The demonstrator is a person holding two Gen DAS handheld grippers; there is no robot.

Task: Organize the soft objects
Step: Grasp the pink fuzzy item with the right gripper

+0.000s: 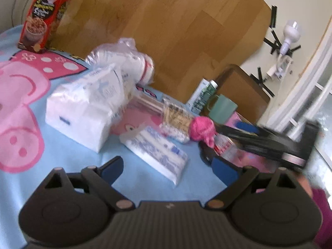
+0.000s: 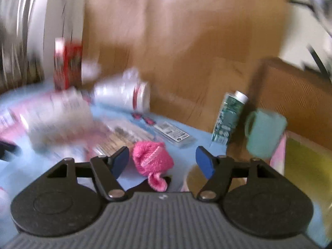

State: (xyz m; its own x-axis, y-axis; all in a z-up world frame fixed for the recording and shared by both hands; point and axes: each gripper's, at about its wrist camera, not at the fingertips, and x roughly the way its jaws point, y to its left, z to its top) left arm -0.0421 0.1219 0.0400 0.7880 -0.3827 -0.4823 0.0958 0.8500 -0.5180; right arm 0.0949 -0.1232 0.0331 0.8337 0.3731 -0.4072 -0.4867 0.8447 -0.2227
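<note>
The left hand-held gripper (image 1: 168, 167) hangs with jaws apart over the blue bench (image 1: 62, 155), gripping nothing. The right hand-held gripper (image 2: 162, 158) is also apart, and the pink sock (image 2: 152, 161) lies between its fingers, at twelve o'clock.

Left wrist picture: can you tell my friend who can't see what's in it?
The open left gripper hangs over a blue cartoon blanket, nothing between its pads. Ahead lie white tissue packs, a fluffy pink bundle and a red box.

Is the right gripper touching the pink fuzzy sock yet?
Cannot tell. In the right wrist view the pink fuzzy sock lies between the open right gripper's pads, close to the left pad, but blur hides any contact there.
</note>
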